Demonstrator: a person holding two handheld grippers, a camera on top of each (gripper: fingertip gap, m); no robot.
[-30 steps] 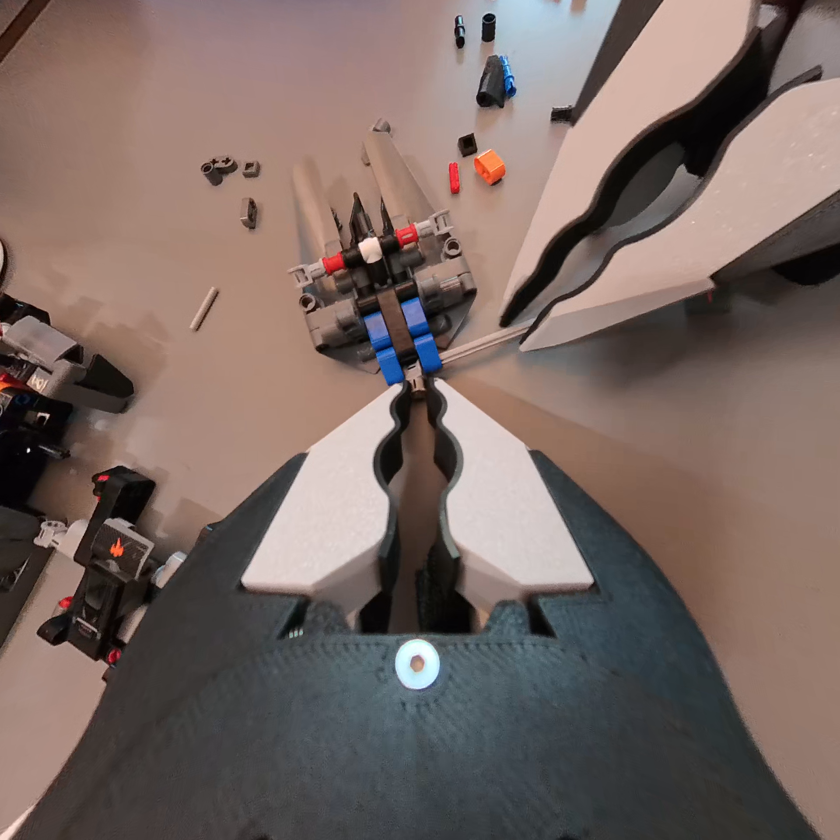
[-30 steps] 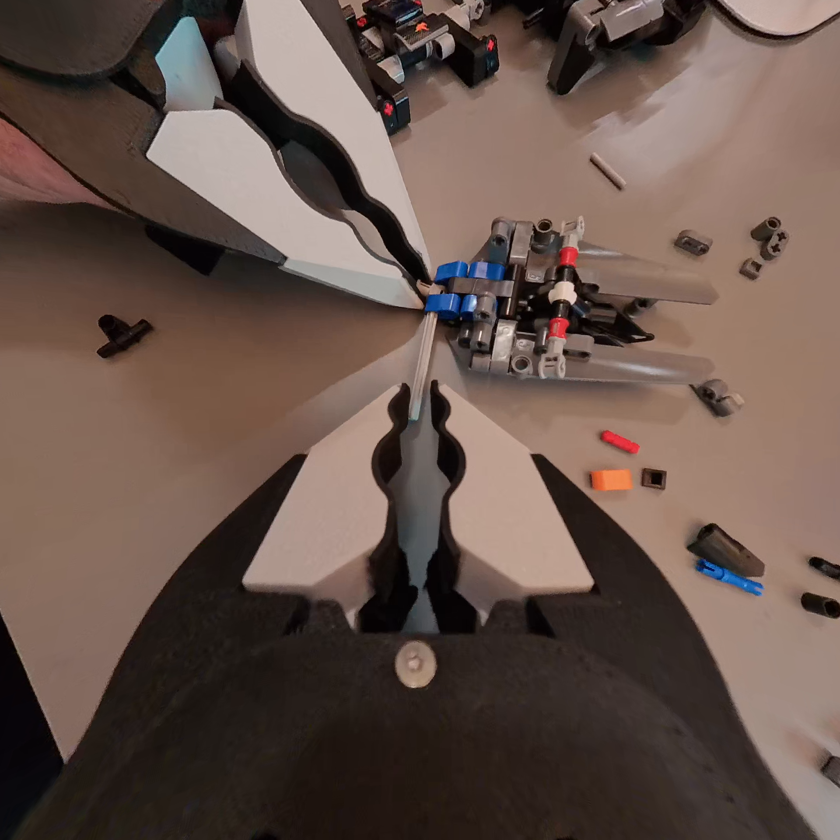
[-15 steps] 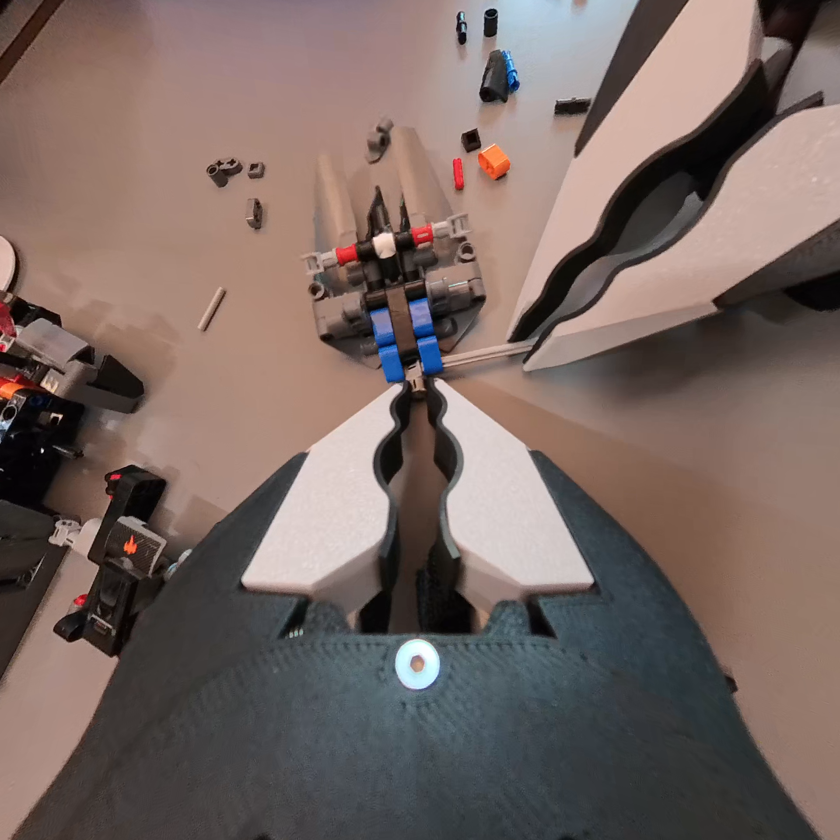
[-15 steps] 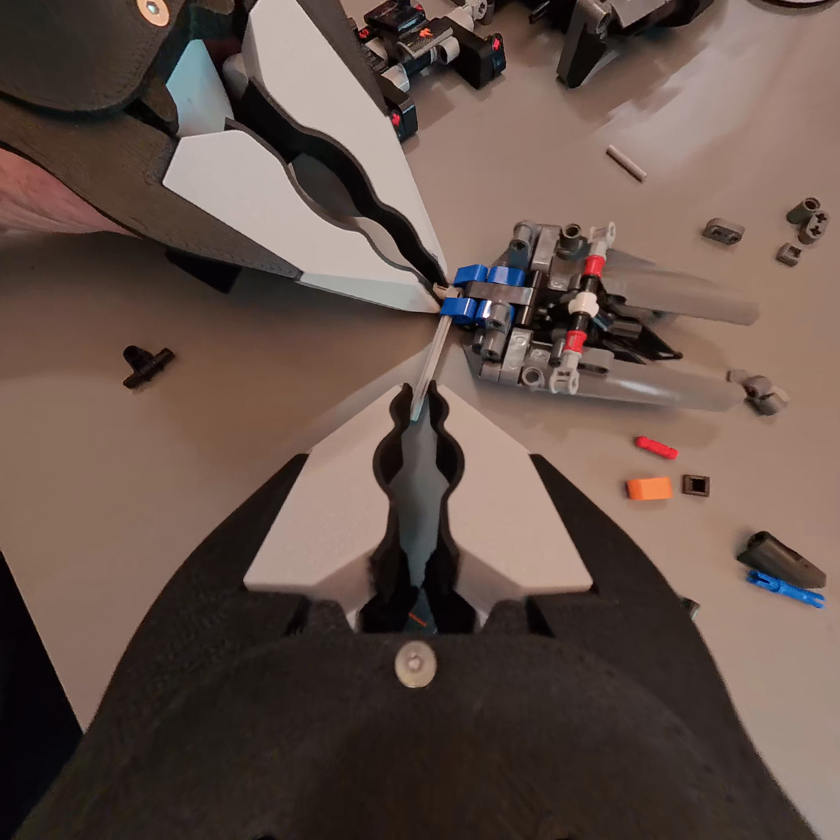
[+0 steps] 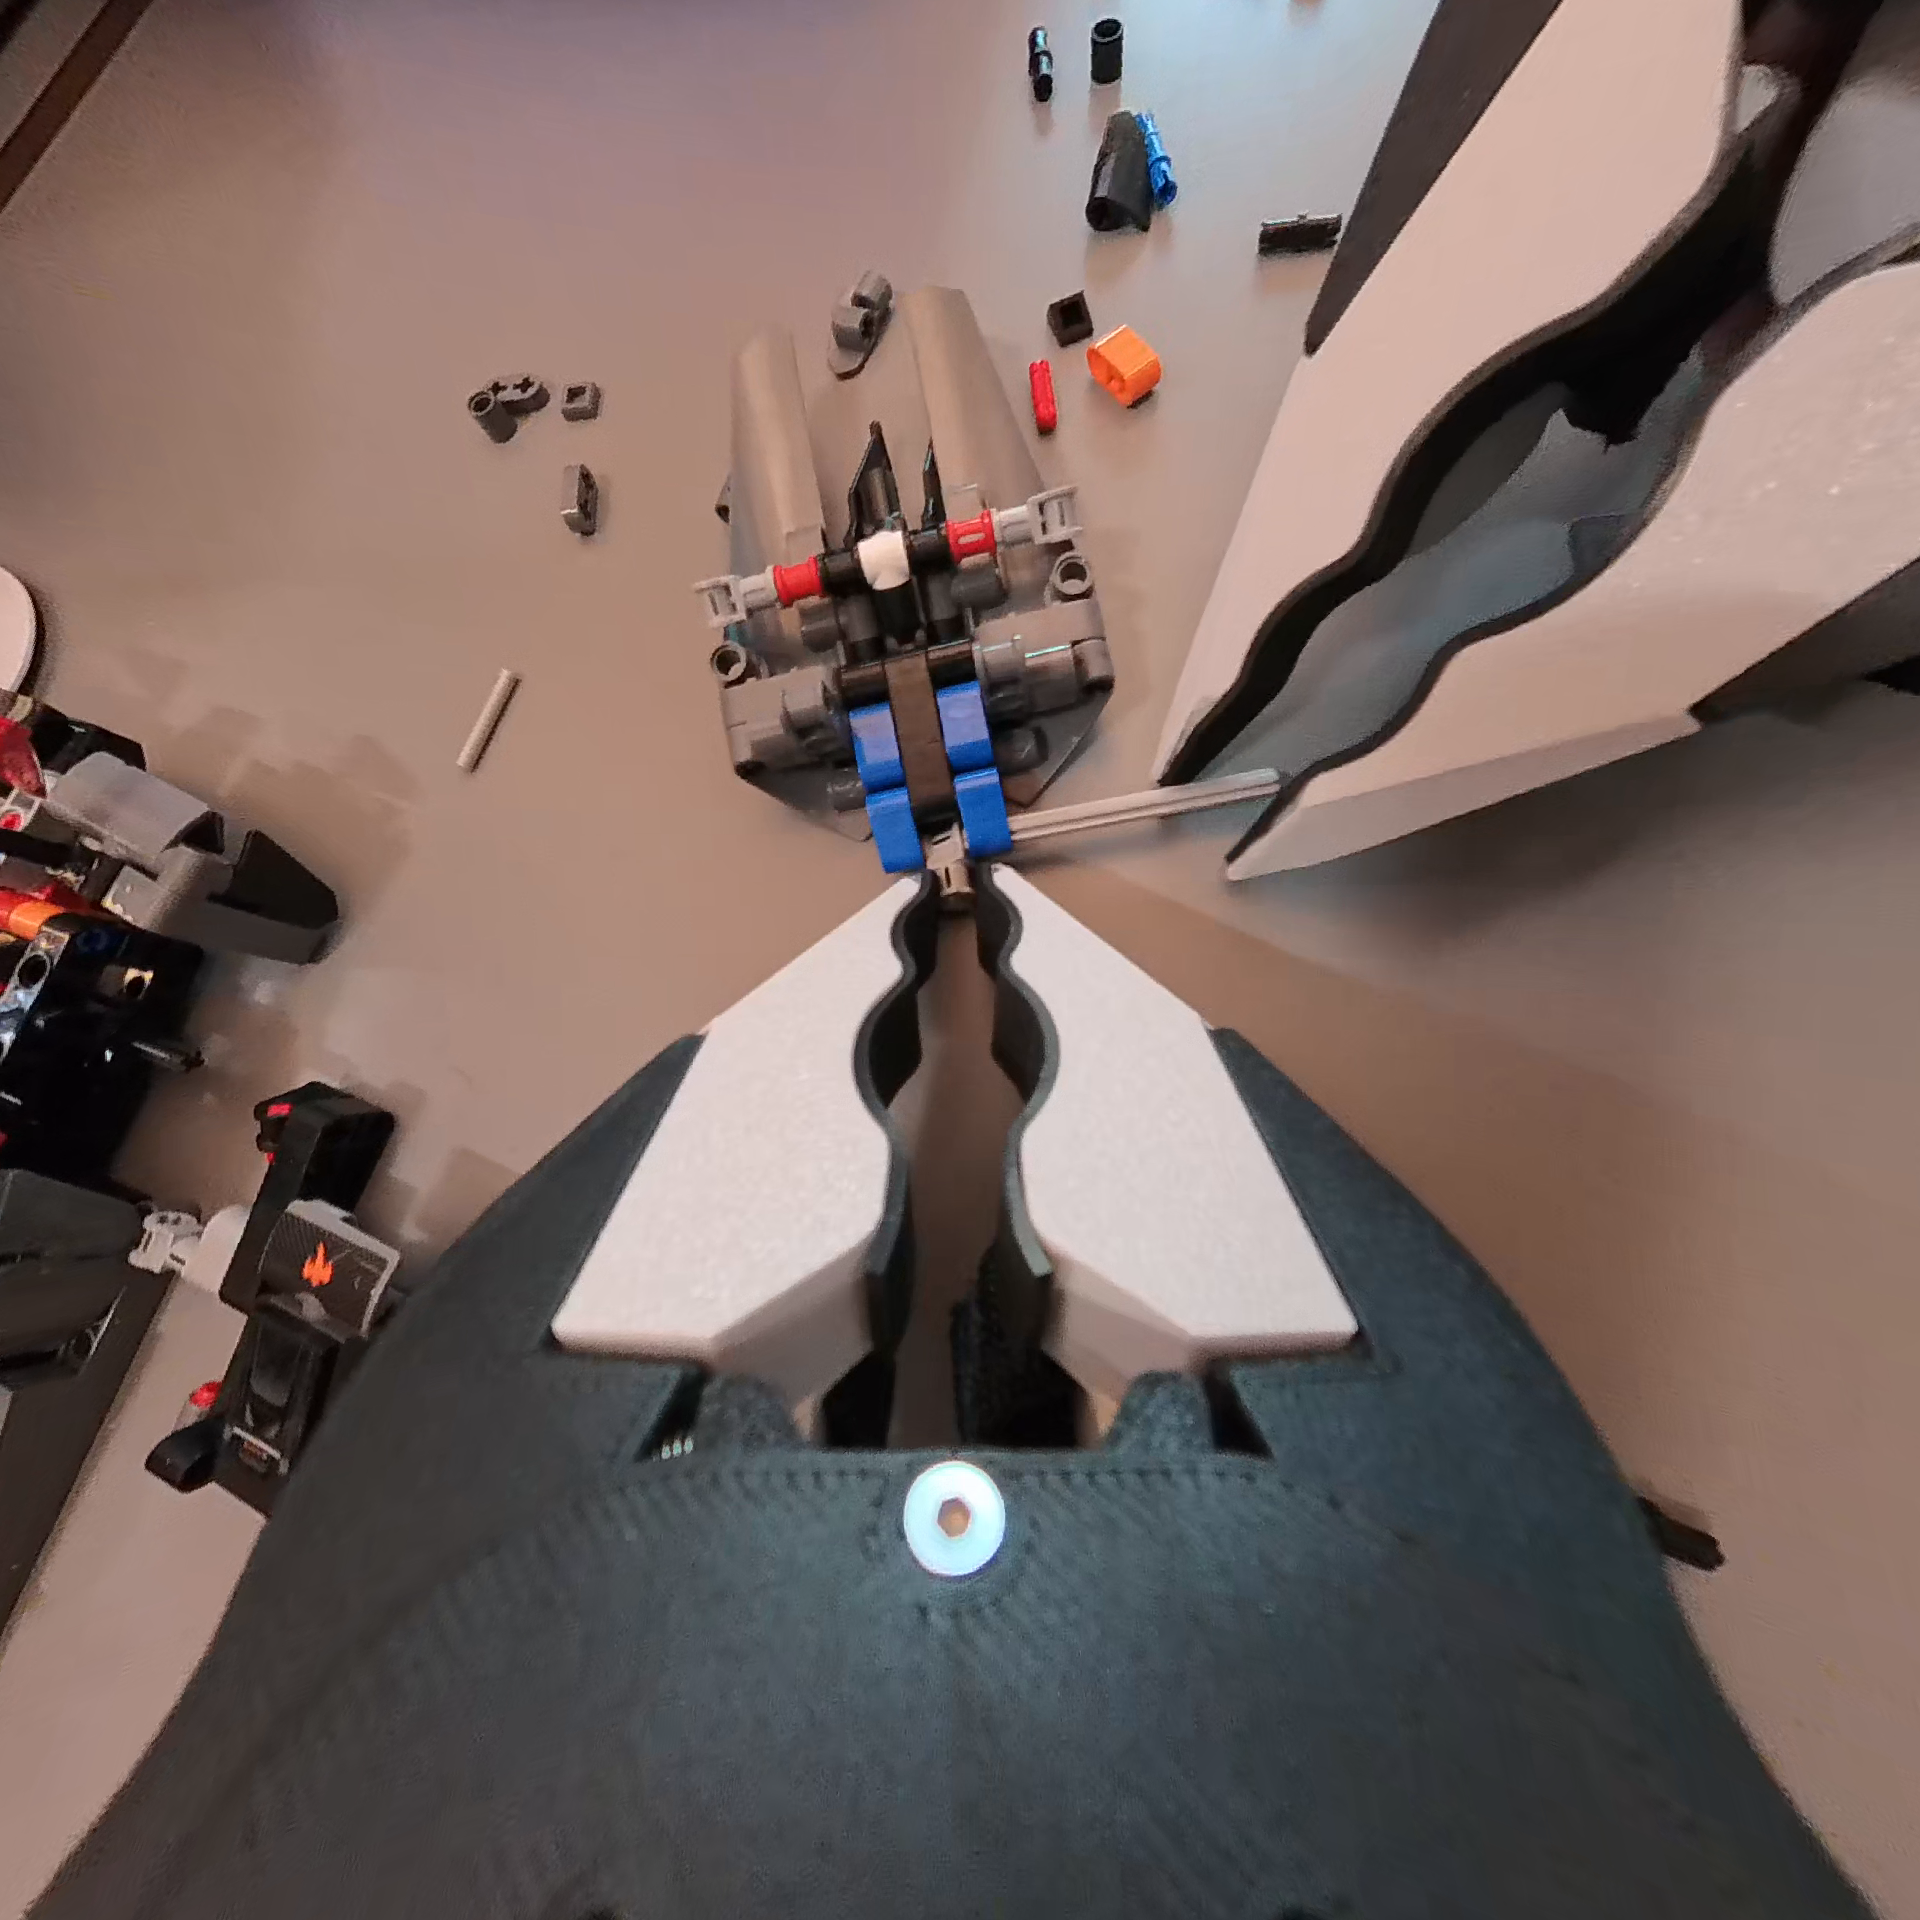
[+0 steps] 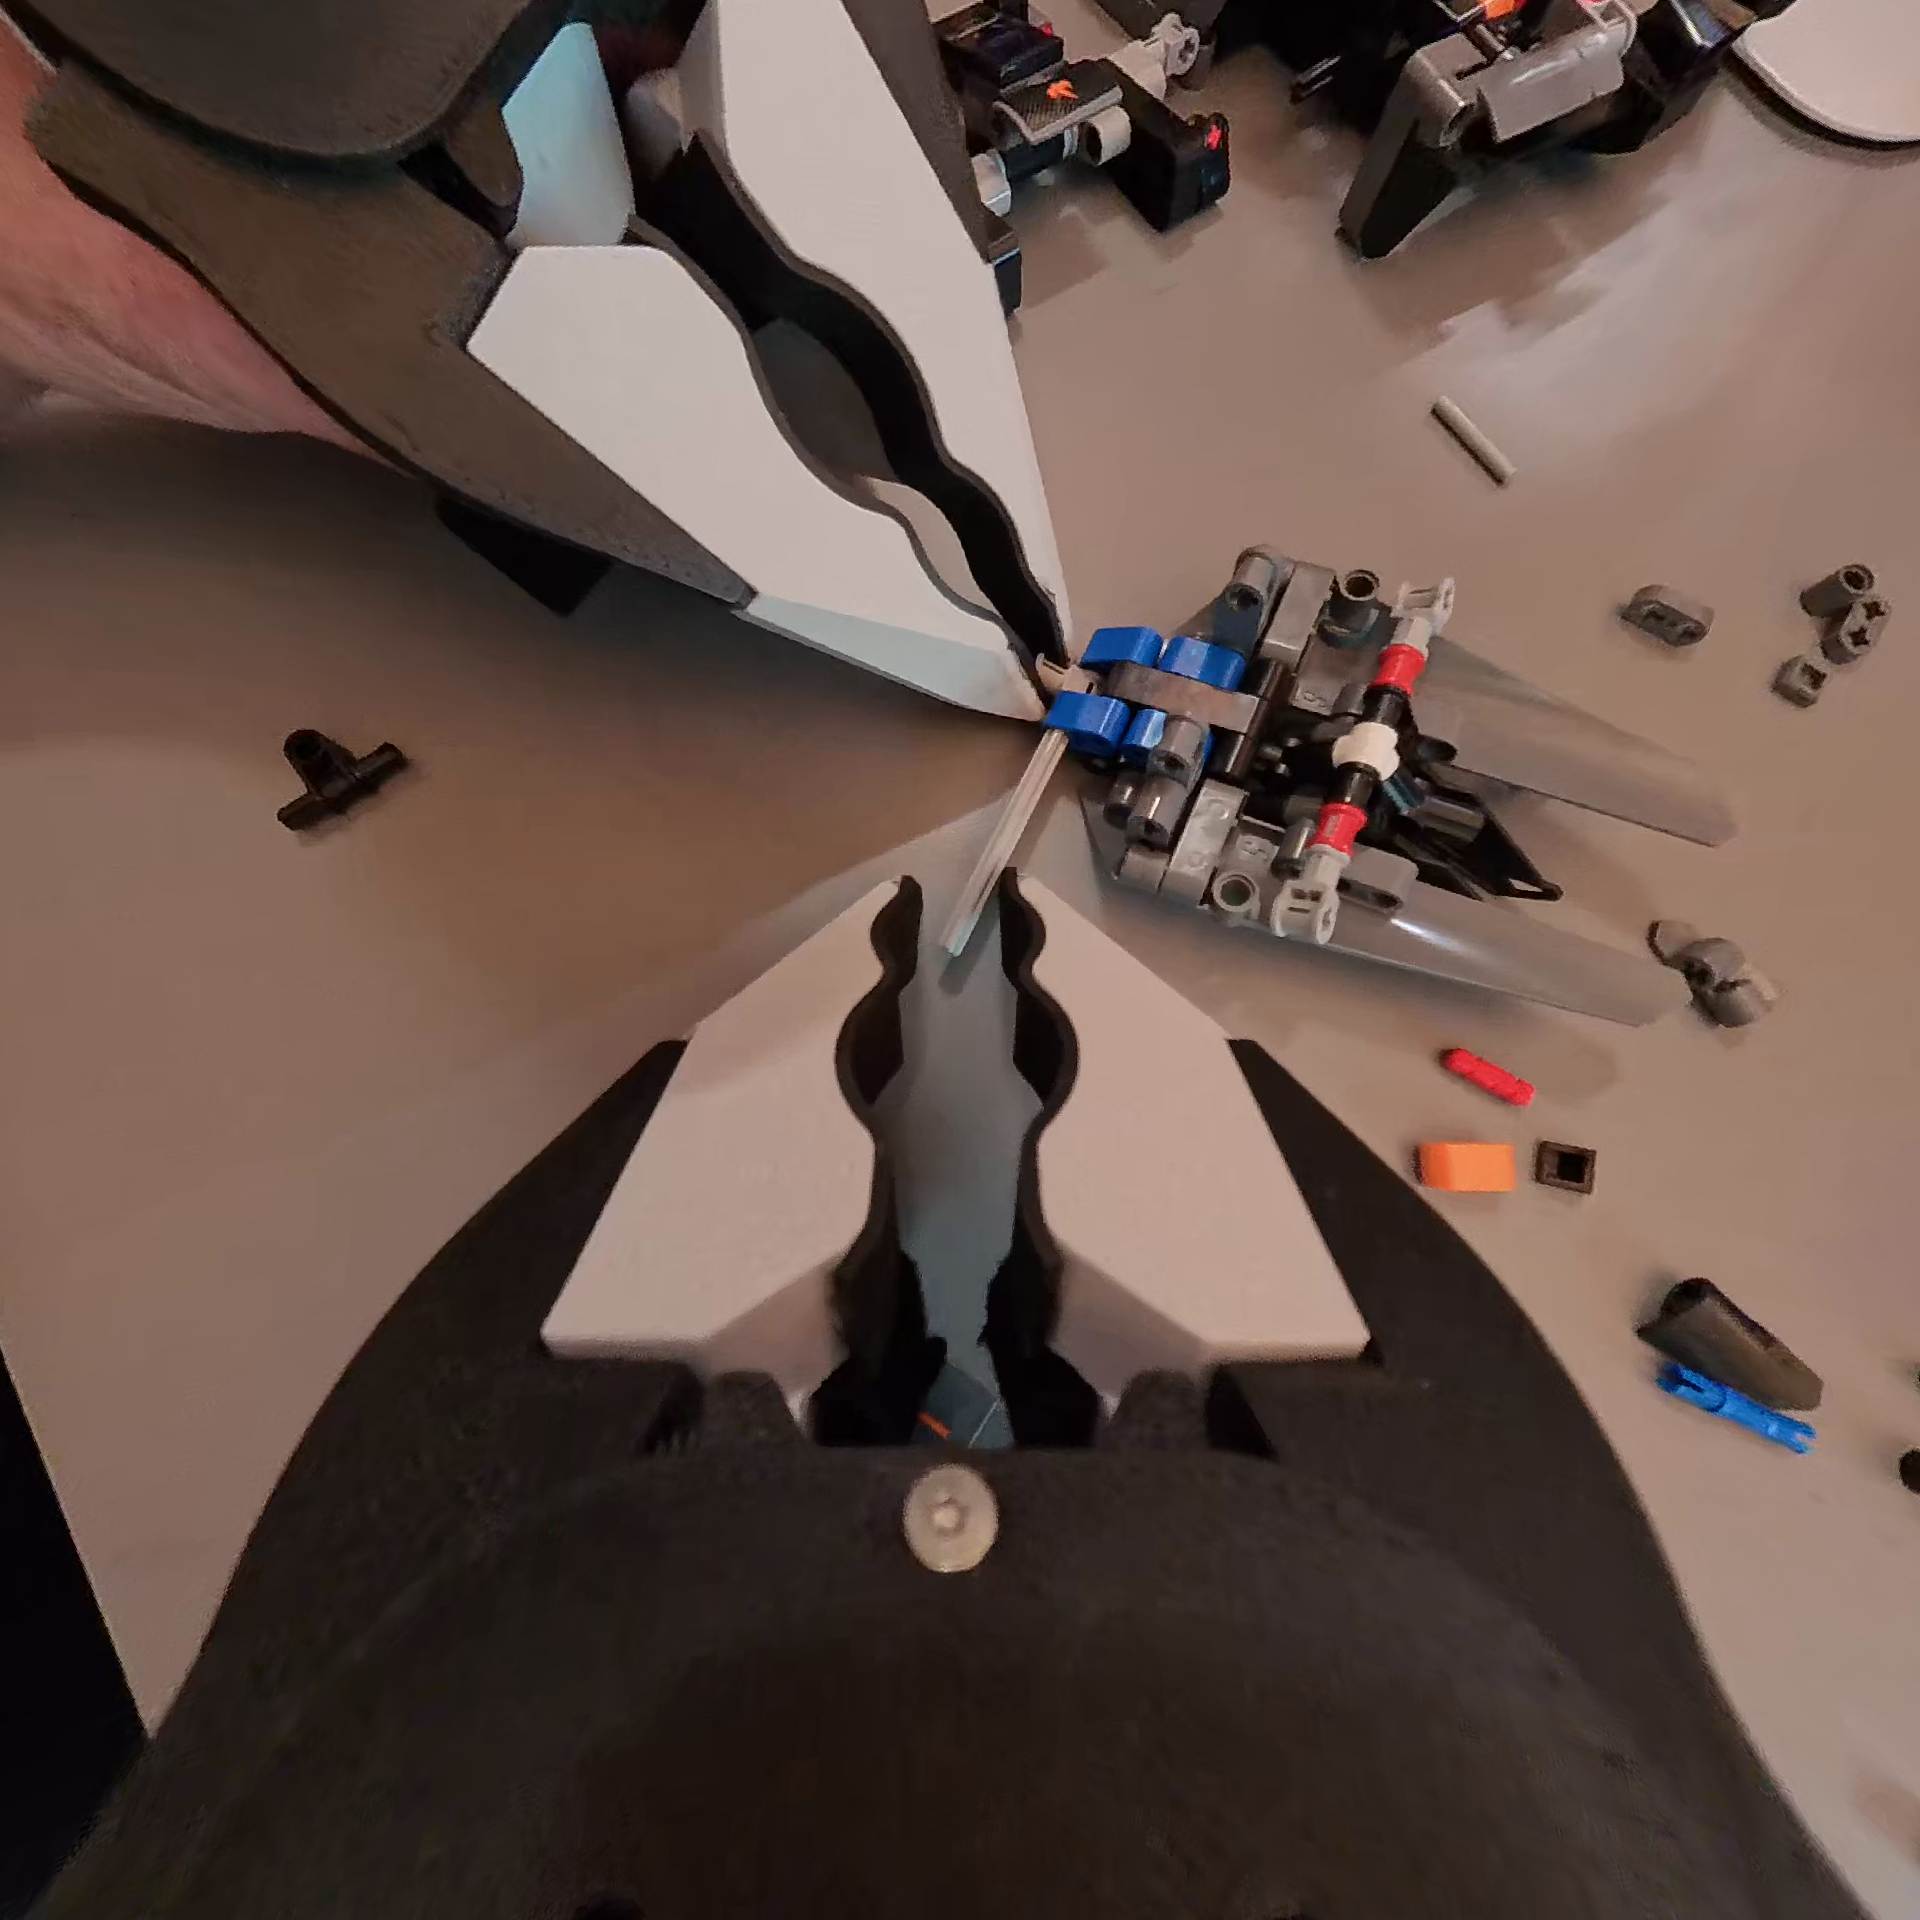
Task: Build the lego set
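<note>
We had the left gripper (image 5: 951, 891) pinched on the grey-and-blue model's (image 5: 914, 665) 6 o'clock tip on the worktop (image 5: 312, 312), our right gripper (image 6: 961, 914) narrowly clasping a grey axle (image 6: 1003, 831), which next needed straight pushing through the blue pieces.

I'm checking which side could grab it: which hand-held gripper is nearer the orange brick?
Right. The right hand-held gripper sits just beside the orange brick; the left hand-held gripper is across the grey assembly.
</note>
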